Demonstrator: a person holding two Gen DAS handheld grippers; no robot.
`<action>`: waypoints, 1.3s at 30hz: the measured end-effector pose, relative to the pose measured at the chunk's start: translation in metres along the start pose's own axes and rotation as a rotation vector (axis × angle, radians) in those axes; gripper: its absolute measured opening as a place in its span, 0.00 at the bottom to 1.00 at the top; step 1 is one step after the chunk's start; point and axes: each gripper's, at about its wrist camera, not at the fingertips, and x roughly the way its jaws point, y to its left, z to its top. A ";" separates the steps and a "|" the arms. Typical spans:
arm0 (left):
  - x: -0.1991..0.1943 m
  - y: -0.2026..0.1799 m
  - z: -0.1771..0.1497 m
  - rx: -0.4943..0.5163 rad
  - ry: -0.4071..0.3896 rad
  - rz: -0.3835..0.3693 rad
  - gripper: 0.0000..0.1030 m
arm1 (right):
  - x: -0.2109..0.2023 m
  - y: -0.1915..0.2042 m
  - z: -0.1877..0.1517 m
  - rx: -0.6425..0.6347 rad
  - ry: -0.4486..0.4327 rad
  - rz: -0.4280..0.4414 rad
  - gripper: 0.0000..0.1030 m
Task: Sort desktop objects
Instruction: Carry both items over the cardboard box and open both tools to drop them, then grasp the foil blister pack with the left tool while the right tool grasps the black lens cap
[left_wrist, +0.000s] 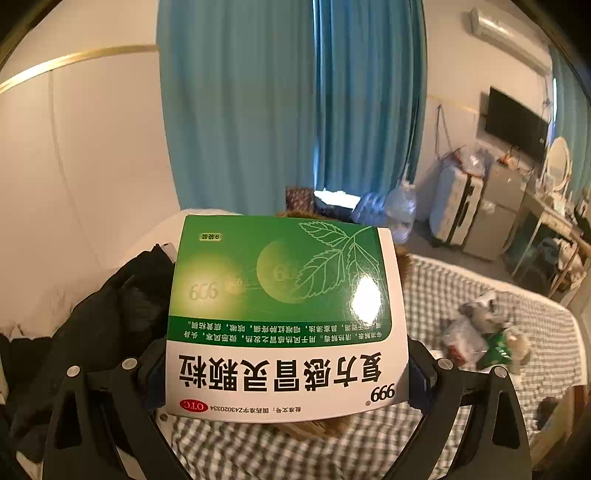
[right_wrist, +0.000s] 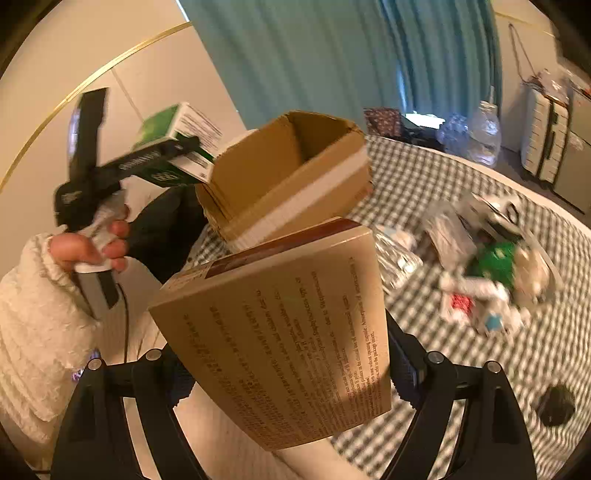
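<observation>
**Sorting mid-way: two boxes lifted, pile still waiting**

Both tongs loaded. Left tongs (left_wrist: 286, 373) clamped on green-and-white medicine box (left_wrist: 284, 314), pads against its two side edges near the lower end, printed face toward the lens, text upside down; box filling centre of left wrist view. Same box seen in upper left of right wrist view, raised beside open cardboard carton (right_wrist: 291, 173), apparently just short of its mouth.

Right tongs (right_wrist: 291, 369) clamped on tan printed box (right_wrist: 288, 328), tilted, held below and in front of carton in centre frame.

Carton interior only partly visible; contents cannot be told. Probably early to middle: neither held box deposited yet.

Left to do: blurred pile of small packets (right_wrist: 487, 266) on checked cloth (right_wrist: 424, 177), right of frame, well apart from both tongs. Small dark object (right_wrist: 556, 406) at lower right, unidentified.
</observation>
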 end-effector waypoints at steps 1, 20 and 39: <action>0.011 0.002 0.000 -0.006 0.011 -0.011 0.95 | 0.006 0.001 0.008 -0.003 -0.001 0.009 0.82; 0.082 0.047 -0.006 -0.113 0.075 0.115 1.00 | 0.144 0.044 0.209 0.035 -0.086 -0.003 0.95; -0.028 -0.066 -0.029 -0.031 -0.012 -0.057 1.00 | -0.037 -0.030 0.088 0.026 -0.300 -0.316 0.95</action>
